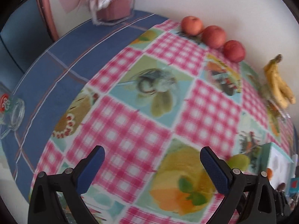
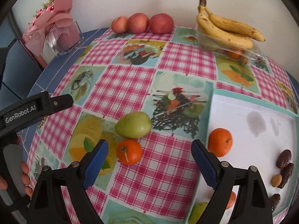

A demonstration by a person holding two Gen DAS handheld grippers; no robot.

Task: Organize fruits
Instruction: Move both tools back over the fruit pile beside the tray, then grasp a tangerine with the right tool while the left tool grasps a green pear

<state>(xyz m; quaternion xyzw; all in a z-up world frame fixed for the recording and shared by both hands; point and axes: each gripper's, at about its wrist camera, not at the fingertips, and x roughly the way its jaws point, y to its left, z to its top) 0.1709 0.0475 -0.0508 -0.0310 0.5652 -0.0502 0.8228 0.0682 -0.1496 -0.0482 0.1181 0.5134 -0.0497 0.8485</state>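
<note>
**pip_42:** ok why is the right gripper [image 2: 149,160] just hanging there with its jaws wide apart and nothing in them?

**moss:** my guess, it's lining up on the tangerine [image 2: 129,151] sitting lower centre of the right wrist view, just beside the left blue pad. The green pear-ish fruit [image 2: 133,125] is right above it, nearly touching. Both sit loose on the checked tablecloth [image 2: 130,85], while the white tray [image 2: 261,108] at right already holds another tangerine [image 2: 220,142] plus some dates [image 2: 284,158]. So the tray looks like the sorting spot.

**pip_42:** and the left gripper [image 1: 152,168]?

**moss:** also spread wide and empty, over bare cloth. Probably waiting.

**pip_42:** how's the tangerine look?

**moss:** small, glossy, bright orange, stem end facing up. Apples [image 2: 142,23] and bananas [image 2: 228,29] sit along the wall at the top, well apart.
</note>
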